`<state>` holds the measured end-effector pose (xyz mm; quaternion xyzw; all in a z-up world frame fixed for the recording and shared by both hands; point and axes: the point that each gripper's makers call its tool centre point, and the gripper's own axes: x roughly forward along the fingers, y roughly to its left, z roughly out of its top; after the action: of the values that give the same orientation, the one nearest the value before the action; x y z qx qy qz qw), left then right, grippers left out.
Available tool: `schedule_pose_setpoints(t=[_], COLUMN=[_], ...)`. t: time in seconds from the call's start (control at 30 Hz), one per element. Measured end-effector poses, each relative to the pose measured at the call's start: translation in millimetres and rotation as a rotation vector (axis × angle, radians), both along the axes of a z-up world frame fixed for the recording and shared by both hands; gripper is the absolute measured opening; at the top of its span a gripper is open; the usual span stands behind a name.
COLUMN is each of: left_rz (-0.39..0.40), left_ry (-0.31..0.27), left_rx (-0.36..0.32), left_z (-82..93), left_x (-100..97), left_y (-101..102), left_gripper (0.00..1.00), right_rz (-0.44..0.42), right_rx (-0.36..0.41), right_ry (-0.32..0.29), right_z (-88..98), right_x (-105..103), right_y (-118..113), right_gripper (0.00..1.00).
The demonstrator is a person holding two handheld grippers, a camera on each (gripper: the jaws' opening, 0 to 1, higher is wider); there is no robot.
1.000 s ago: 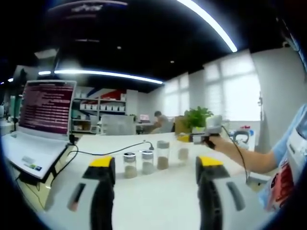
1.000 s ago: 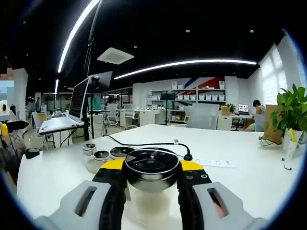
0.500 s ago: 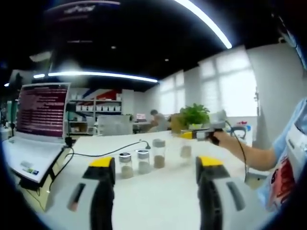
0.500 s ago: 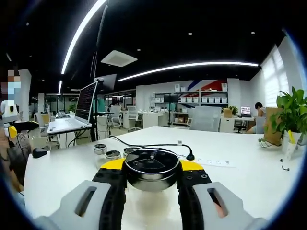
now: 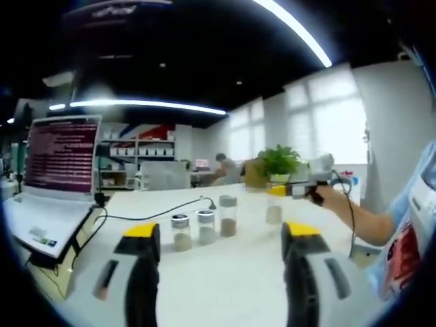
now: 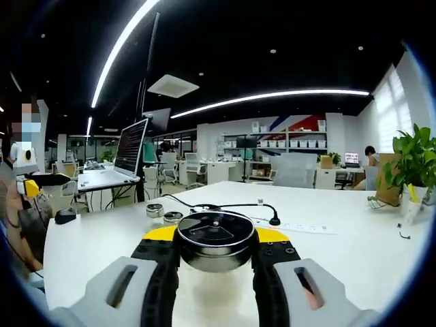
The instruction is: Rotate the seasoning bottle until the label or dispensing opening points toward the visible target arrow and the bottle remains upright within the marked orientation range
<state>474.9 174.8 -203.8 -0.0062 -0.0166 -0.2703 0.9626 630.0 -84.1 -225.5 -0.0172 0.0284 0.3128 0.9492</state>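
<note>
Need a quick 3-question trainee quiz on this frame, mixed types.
1. True or false: the right gripper is shut on the seasoning bottle.
2. How many bottles stand in a row on the white table ahead of the left gripper? A) one B) three C) five
3. Fill in: left of that row sits an open ____.

Key: 1 true. 2 B. 3 laptop.
</note>
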Motion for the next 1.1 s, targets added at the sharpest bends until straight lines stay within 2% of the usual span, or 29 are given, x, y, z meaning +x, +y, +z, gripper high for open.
schedule_pose_setpoints(t=[0.3, 0.37, 0.6, 0.8, 0.97, 1.1], left_rz=[-0.014, -0.041, -0.097, -0.076, -0.060, -0.045], left_ry=[-0.007, -0.024, -0.039, -0.036, -0.024, -0.012], left_rx=[-0.020, -0.054, -0.064, -0.017, -0.009, 0.001], left_z=[3.4, 10.0, 16.0, 12.4, 9.3, 6.0], left_x=[-5.3, -9.2, -18.2, -16.3, -11.8, -8.8], left_y=[-3, -5, -17, -17, -14, -13], left_gripper=[0.77, 0.77, 0.78, 0.84, 0.87, 0.94], right_rz=[-0.002, 0.002, -0.007, -0.008, -0.008, -0.001], right_rx=[0.004, 0.010, 0.019, 0.005, 0.000, 0.010], right_ry=[0.006, 0.009, 0.005, 0.001, -0.001, 0.014], right_z=[-3.1, -3.5, -7.2, -11.2, -13.3, -17.6], right_x=[-22, -25, -34, -45, -54, -59], right_y=[-5, -6, -8, -9, -10, -11], right_gripper=[0.40, 0.40, 0.40, 0.40, 0.40, 0.40])
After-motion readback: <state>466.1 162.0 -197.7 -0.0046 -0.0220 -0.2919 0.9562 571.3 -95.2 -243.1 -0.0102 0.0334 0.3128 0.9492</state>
